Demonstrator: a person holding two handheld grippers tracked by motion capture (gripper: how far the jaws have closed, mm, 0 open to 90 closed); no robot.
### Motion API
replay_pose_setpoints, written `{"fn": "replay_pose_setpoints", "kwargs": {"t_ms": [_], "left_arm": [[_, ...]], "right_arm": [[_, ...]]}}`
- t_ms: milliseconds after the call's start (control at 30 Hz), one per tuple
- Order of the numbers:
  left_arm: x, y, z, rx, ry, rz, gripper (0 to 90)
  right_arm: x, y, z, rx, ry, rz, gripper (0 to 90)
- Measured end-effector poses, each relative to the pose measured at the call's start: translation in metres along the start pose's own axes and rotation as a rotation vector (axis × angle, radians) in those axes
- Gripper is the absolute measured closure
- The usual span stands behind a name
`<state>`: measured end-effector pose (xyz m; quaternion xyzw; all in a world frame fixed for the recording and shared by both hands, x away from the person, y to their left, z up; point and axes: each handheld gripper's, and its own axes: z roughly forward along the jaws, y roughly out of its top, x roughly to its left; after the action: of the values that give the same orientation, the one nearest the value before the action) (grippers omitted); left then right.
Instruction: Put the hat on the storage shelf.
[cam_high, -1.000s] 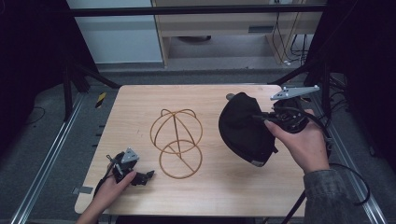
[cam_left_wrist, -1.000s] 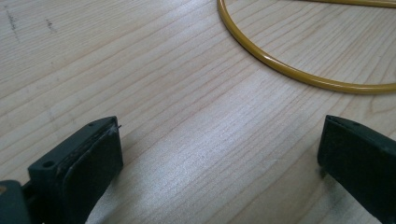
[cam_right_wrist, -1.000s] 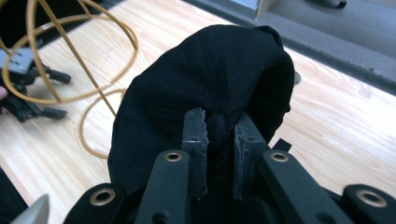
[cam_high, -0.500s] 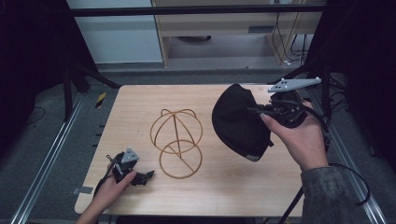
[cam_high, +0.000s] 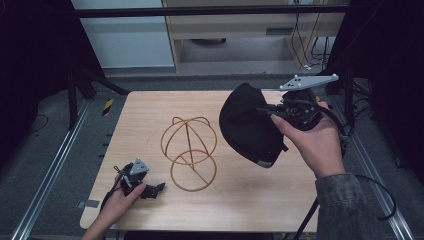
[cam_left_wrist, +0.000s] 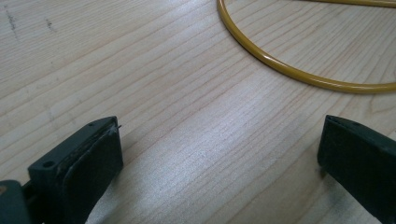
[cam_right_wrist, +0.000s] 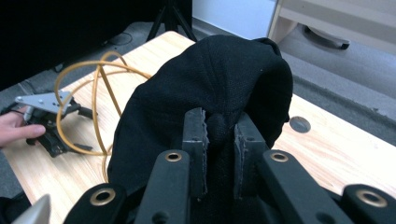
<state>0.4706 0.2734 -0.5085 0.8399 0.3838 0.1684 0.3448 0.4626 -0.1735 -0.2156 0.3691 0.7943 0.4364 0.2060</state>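
Note:
A black cap (cam_high: 250, 127) hangs in the air over the right half of the table, lifted off the wood. My right gripper (cam_high: 272, 114) is shut on a fold of the cap (cam_right_wrist: 219, 128), pinched between its two jaws. A yellow wire hat stand (cam_high: 189, 152) stands at the table's middle, left of the cap; in the right gripper view the hat stand (cam_right_wrist: 95, 88) shows behind the cap. My left gripper (cam_high: 152, 190) rests at the front left on the table, jaws wide apart and empty, with the stand's base ring (cam_left_wrist: 289, 70) just beyond the left gripper (cam_left_wrist: 219, 172).
The wooden table (cam_high: 150, 115) has bare room at its back left and front right. Dark frame rails (cam_high: 55, 165) run along the left and right sides. A cabinet (cam_high: 240, 25) stands beyond the far edge. A cable (cam_high: 360, 185) trails from the right hand.
My right gripper has risen with the cap, which has left the table and now hangs tilted, slightly nearer the stand. The left hand has stayed put.

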Motion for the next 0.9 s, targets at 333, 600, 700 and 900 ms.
{"fn": "replay_pose_setpoints", "kwargs": {"t_ms": [333, 600, 700, 900], "left_arm": [[0.0, 0.0, 0.0, 0.0, 0.0, 0.0, 0.0], [0.0, 0.0, 0.0, 0.0, 0.0, 0.001, 0.0], [0.0, 0.0, 0.0, -0.002, 0.001, -0.002, 0.0], [0.0, 0.0, 0.0, -0.002, 0.001, -0.002, 0.0]], "right_arm": [[0.009, 0.017, 0.002, -0.014, 0.007, -0.026, 78.6], [0.019, 0.032, 0.009, -0.018, 0.025, -0.051, 78.6], [0.023, 0.037, 0.009, -0.023, 0.03, -0.055, 78.6], [0.029, 0.046, 0.01, -0.022, 0.039, -0.076, 78.6]]}}
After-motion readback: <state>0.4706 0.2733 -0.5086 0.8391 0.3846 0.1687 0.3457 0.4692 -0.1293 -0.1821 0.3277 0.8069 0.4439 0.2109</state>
